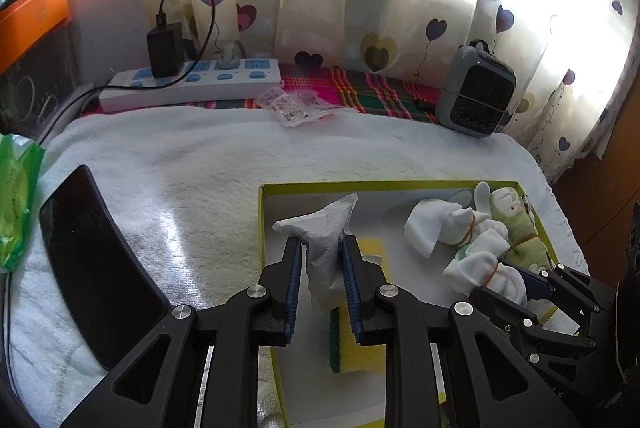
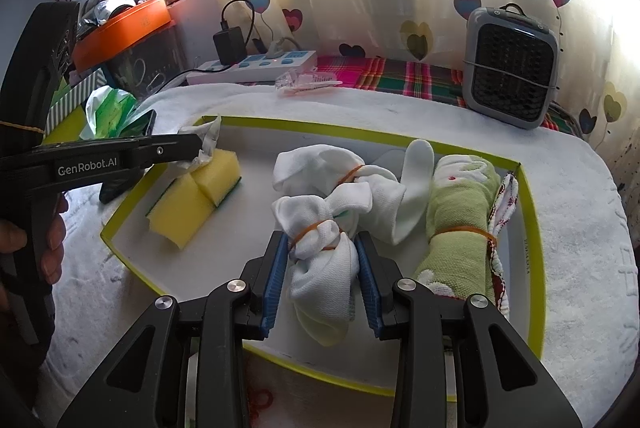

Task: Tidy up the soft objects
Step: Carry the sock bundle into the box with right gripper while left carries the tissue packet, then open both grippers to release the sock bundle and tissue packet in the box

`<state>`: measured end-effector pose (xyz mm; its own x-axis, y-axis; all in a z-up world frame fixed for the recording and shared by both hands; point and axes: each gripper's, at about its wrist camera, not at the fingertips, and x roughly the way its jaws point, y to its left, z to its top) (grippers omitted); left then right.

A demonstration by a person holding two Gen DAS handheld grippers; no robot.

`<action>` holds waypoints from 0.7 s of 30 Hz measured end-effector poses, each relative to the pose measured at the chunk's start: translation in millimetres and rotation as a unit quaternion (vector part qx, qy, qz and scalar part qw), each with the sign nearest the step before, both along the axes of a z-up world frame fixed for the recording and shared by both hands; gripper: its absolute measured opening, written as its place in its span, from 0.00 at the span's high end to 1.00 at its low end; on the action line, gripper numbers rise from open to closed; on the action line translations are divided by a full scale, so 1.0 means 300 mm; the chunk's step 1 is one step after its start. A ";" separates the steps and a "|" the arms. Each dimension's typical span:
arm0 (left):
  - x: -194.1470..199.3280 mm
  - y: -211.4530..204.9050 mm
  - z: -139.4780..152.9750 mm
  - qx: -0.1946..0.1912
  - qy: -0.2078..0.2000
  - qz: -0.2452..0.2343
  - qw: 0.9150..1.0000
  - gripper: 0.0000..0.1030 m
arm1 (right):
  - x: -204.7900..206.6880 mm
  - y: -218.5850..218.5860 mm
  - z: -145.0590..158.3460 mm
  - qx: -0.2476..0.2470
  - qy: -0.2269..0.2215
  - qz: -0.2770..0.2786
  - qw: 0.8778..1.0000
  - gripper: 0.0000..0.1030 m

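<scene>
While my left gripper (image 1: 322, 248) pinches a crumpled tissue (image 1: 326, 228) over the box's (image 2: 360, 133) left edge, my right gripper (image 2: 322, 248) clamps a banded white sock bundle (image 2: 320, 260); only the right view shows the yellow sponge (image 2: 196, 196) whole.

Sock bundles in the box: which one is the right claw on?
The near white sock bundle, sitting between the right claw fingers. The other white bundle lies farther back, untouched.

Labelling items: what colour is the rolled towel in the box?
Light green rolled towel; right wrist view.
</scene>
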<state>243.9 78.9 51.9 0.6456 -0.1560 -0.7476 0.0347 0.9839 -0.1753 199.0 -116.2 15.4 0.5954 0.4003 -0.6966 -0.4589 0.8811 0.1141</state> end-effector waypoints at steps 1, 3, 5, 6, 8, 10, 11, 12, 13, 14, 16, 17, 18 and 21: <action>0.000 0.000 -0.001 0.001 0.000 0.001 1.000 0.79 | -0.001 0.000 0.000 -0.001 -0.001 -0.001 1.000 0.65; 0.002 0.002 -0.004 -0.001 0.001 0.002 1.000 0.78 | -0.003 0.001 0.000 -0.002 -0.001 -0.001 1.000 0.65; 0.001 0.003 -0.003 0.000 0.001 0.004 1.000 0.78 | -0.004 0.003 -0.001 -0.006 -0.003 -0.001 1.000 0.65; 0.001 0.002 -0.003 0.003 0.000 0.005 1.000 0.77 | -0.004 0.004 -0.002 -0.008 -0.004 -0.003 1.000 0.64; 0.000 0.002 -0.005 0.006 0.001 0.006 1.000 0.74 | -0.007 0.006 -0.003 -0.012 -0.007 -0.002 1.000 0.64; 0.000 0.004 -0.007 0.005 0.001 0.007 1.000 0.73 | -0.009 0.008 -0.004 -0.016 -0.009 -0.003 1.000 0.63; 0.000 0.004 -0.007 0.005 0.001 0.008 1.000 0.73 | -0.011 0.010 -0.005 -0.018 -0.010 -0.002 1.000 0.62; 0.000 0.004 -0.007 0.006 0.001 0.008 1.000 0.73 | -0.013 0.013 -0.006 -0.020 -0.011 -0.001 1.000 0.61; 0.000 0.005 -0.006 0.007 0.001 0.008 1.000 0.72 | -0.015 0.014 -0.006 -0.022 -0.012 -0.001 1.000 0.60; 0.000 0.006 -0.006 0.008 0.001 0.009 1.000 0.70 | -0.016 0.015 -0.007 -0.023 -0.013 0.000 1.000 0.59; -0.003 0.007 -0.006 0.007 0.000 0.010 1.000 0.69 | -0.018 0.016 -0.006 -0.023 -0.014 0.001 1.000 0.56; -0.004 0.007 -0.007 0.007 0.000 0.010 1.000 0.69 | -0.019 0.017 -0.006 -0.022 -0.014 0.001 1.000 0.55; -0.006 0.007 -0.007 0.007 0.000 0.010 1.000 0.69 | -0.018 0.016 -0.006 -0.021 -0.014 0.001 1.000 0.54; -0.007 0.008 -0.007 0.008 0.000 0.010 1.000 0.69 | -0.019 0.015 -0.006 -0.022 -0.015 0.000 1.000 0.54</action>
